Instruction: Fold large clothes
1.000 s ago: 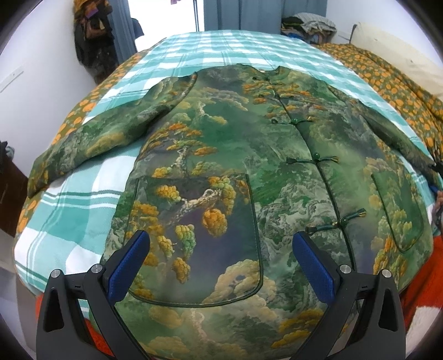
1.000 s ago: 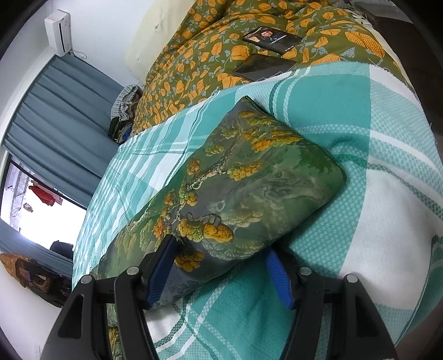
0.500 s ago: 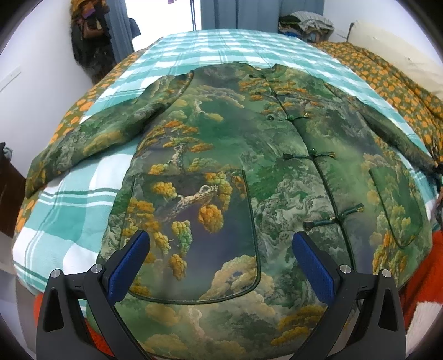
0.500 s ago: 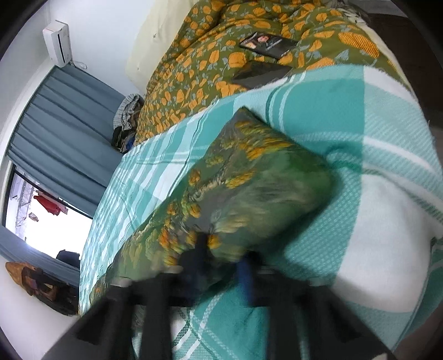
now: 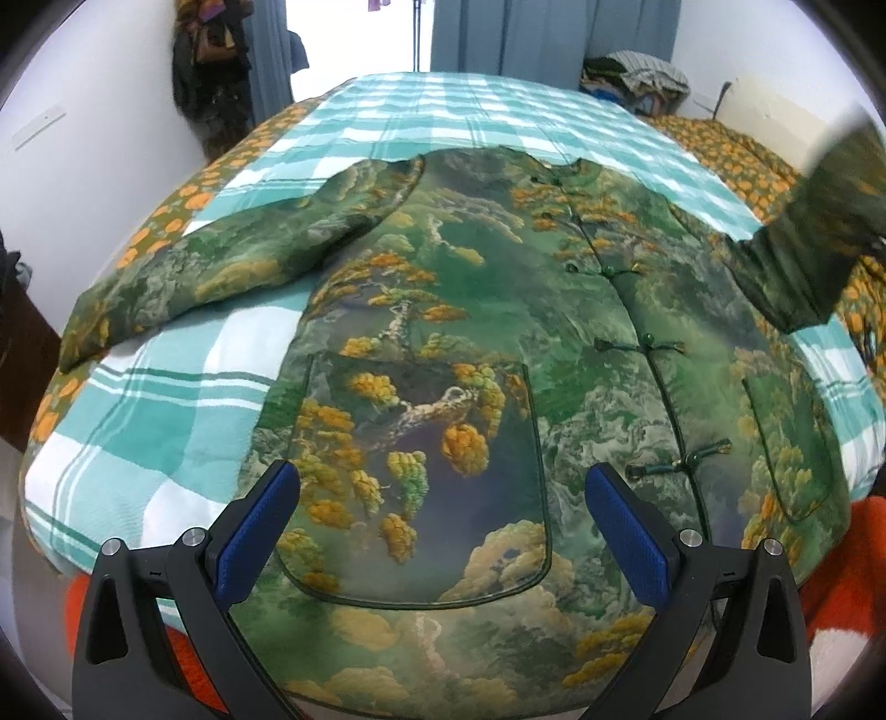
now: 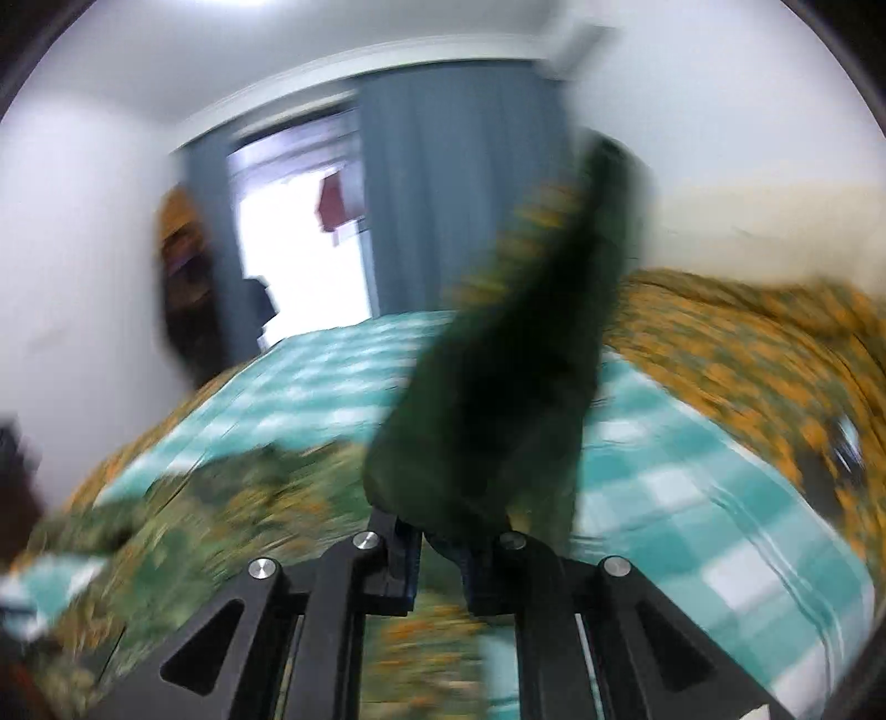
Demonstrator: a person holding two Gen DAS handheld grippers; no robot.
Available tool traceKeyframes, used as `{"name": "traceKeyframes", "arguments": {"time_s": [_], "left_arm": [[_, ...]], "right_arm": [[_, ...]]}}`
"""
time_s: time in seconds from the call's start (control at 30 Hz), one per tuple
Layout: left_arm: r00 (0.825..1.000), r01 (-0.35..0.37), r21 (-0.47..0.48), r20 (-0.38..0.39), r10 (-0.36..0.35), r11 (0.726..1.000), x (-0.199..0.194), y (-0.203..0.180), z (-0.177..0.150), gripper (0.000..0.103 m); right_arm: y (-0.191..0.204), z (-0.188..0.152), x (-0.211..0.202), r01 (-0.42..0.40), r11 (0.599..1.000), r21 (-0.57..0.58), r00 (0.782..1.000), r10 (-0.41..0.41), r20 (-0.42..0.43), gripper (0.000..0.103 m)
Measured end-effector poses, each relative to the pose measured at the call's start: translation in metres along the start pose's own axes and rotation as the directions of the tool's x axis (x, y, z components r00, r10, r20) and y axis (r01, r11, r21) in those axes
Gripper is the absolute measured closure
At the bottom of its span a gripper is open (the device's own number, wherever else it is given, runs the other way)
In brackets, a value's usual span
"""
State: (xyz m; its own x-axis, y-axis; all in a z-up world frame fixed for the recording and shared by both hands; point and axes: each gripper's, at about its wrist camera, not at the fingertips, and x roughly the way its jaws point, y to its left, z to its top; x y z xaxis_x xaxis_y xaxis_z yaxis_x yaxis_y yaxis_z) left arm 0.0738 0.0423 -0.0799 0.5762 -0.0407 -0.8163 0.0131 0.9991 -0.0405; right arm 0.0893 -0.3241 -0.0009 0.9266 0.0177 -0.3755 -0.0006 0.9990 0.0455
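A green jacket (image 5: 476, 343) printed with pines and clouds lies front up on the bed, buttoned down the middle. Its left sleeve (image 5: 221, 277) lies flat, pointing left. Its right sleeve (image 5: 814, 238) is lifted off the bed at the right edge. My left gripper (image 5: 443, 520) is open and empty, hovering above the jacket's lower pocket. My right gripper (image 6: 443, 559) is shut on the end of the right sleeve (image 6: 515, 376), which stands up in front of the camera. The right wrist view is blurred by motion.
The bed has a teal and white checked blanket (image 5: 166, 421) over an orange-flowered cover (image 5: 736, 160). A red cloth (image 5: 853, 554) lies at the near edge. Blue curtains (image 5: 542, 33) and a pile of clothes (image 5: 637, 72) stand behind the bed.
My right gripper closed on the end of the right sleeve and swung it up off the bed. The left gripper stayed open over the jacket, shifting only slightly.
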Motion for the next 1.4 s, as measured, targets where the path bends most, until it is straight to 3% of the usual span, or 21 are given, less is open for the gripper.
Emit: {"name": "traceKeyframes", "arguments": {"time_s": [0.13, 0.23, 0.3, 0.33, 0.37, 0.43, 0.53, 0.63, 0.67, 0.73, 0.8, 0.83, 0.93, 1.0, 1.07, 1.23, 1.4], "left_arm": [[1.0, -0.001, 0.003, -0.008, 0.001, 1.0, -0.003, 0.005, -0.001, 0.001], [1.0, 0.014, 0.001, -0.019, -0.014, 1.0, -0.003, 0.007, 0.003, 0.001], [0.999, 0.034, -0.001, -0.027, -0.035, 0.999, -0.003, 0.008, 0.009, 0.001], [0.998, 0.051, -0.001, -0.03, -0.051, 0.999, -0.003, 0.006, 0.013, 0.001], [0.997, 0.068, 0.0, -0.032, -0.068, 0.998, -0.003, 0.005, 0.017, 0.001], [0.991, 0.13, 0.004, -0.039, -0.129, 0.992, -0.002, -0.002, 0.029, 0.001], [0.955, 0.286, -0.002, -0.083, -0.286, 0.958, 0.006, -0.021, 0.048, 0.001], [0.87, 0.464, -0.03, -0.175, -0.462, 0.885, 0.033, -0.054, 0.066, 0.001], [0.853, 0.486, -0.034, -0.197, -0.483, 0.873, 0.044, -0.065, 0.07, 0.001], [0.842, 0.492, -0.019, -0.243, -0.482, 0.87, 0.073, -0.095, 0.081, 0.004], [0.842, 0.475, -0.005, -0.287, -0.456, 0.88, 0.105, -0.122, 0.09, 0.019], [0.847, 0.458, -0.004, -0.304, -0.437, 0.889, 0.116, -0.129, 0.092, 0.022], [0.88, 0.377, 0.032, -0.324, -0.347, 0.926, 0.141, -0.147, 0.095, 0.035], [0.909, 0.333, 0.096, -0.296, -0.292, 0.938, 0.141, -0.156, 0.096, 0.073], [0.921, 0.317, 0.121, -0.277, -0.275, 0.941, 0.136, -0.159, 0.098, 0.093], [0.942, 0.313, 0.185, -0.181, -0.281, 0.931, 0.099, -0.163, 0.12, 0.097], [0.96, 0.279, 0.223, -0.044, -0.276, 0.934, 0.08, -0.152, 0.175, 0.097]], "right_arm": [[0.065, -0.029, 0.033, -0.09, 0.986, -0.142, 0.989, 0.071, -0.132, 0.092], [0.1, -0.068, 0.057, -0.132, 0.964, -0.23, 0.962, 0.069, -0.264, 0.088], [0.114, -0.096, 0.068, -0.176, 0.952, -0.251, 0.918, 0.066, -0.392, 0.068], [0.115, -0.102, 0.068, -0.192, 0.951, -0.241, 0.902, 0.074, -0.425, 0.043], [0.115, -0.111, 0.062, -0.219, 0.95, -0.22, 0.881, 0.096, -0.464, 0.028], [0.111, -0.112, 0.049, -0.255, 0.946, -0.202, 0.87, 0.134, -0.474, 0.027], [0.1, -0.113, 0.01, -0.27, 0.942, -0.2, 0.877, 0.155, -0.454, 0.027], [0.085, -0.115, -0.014, -0.256, 0.955, -0.147, 0.886, 0.172, -0.43, 0.026], [0.082, -0.117, -0.02, -0.246, 0.961, -0.127, 0.891, 0.173, -0.421, 0.026], [0.075, -0.124, -0.029, -0.223, 0.971, -0.087, 0.899, 0.17, -0.404, 0.026], [0.068, -0.127, -0.03, -0.209, 0.977, -0.044, 0.897, 0.174, -0.406, 0.026], [0.066, -0.127, -0.03, -0.207, 0.978, -0.032, 0.897, 0.177, -0.405, 0.026], [0.064, -0.123, -0.033, -0.212, 0.977, -0.039, 0.911, 0.182, -0.371, 0.026], [0.064, -0.124, -0.035, -0.219, 0.975, -0.048, 0.914, 0.187, -0.361, 0.026], [0.064, -0.126, -0.033, -0.223, 0.974, -0.046, 0.912, 0.192, -0.363, 0.026], [0.055, -0.124, -0.032, -0.215, 0.976, -0.013, 0.92, 0.199, -0.338, 0.026], [0.042, -0.117, -0.035, -0.18, 0.983, 0.017, 0.941, 0.178, -0.289, 0.026]]}}
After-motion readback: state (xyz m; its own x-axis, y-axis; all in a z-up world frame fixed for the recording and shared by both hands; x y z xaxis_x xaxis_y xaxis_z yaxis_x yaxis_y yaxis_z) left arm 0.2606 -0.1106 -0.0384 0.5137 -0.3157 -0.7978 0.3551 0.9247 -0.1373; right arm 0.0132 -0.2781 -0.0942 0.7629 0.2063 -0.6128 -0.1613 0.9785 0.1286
